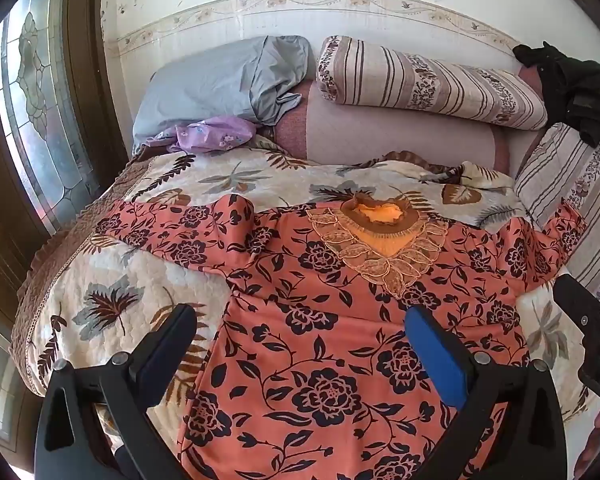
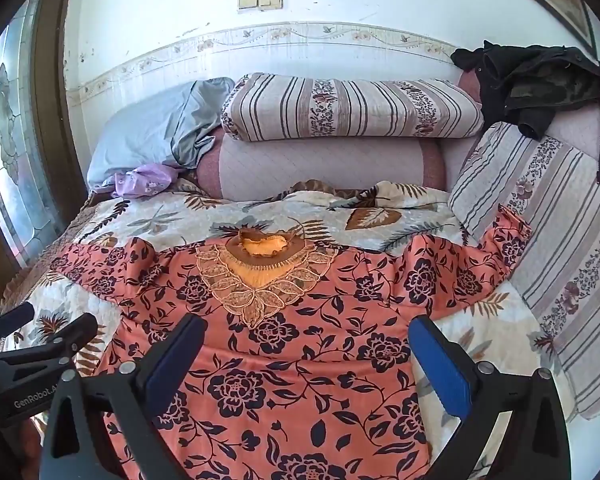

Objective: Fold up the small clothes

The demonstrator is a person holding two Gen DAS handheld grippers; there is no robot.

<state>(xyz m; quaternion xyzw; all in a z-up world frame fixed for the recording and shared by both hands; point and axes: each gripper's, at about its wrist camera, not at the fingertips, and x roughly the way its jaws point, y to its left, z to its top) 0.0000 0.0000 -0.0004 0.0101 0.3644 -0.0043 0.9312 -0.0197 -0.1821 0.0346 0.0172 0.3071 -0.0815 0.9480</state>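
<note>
**Hem and Sleeve Out of Sight**

The floral garment (image 1: 324,360) runs off the bottom edge in both views, hem unseen. Its right sleeve end (image 2: 512,220) bunches against the striped quilt (image 2: 548,248). The dark clothing (image 2: 532,80) at upper right stays unreadable.

salmon floral blouse (image 1: 332,320) spread flat on leaf-print quilt (image 1: 112,280), sleeves outstretched, unfolded.

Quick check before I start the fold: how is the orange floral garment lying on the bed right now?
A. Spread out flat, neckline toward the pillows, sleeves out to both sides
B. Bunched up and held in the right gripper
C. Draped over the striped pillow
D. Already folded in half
A: the orange floral garment lies spread on the quilt, embroidered neckline toward the pillows, a sleeve out each side.
</note>
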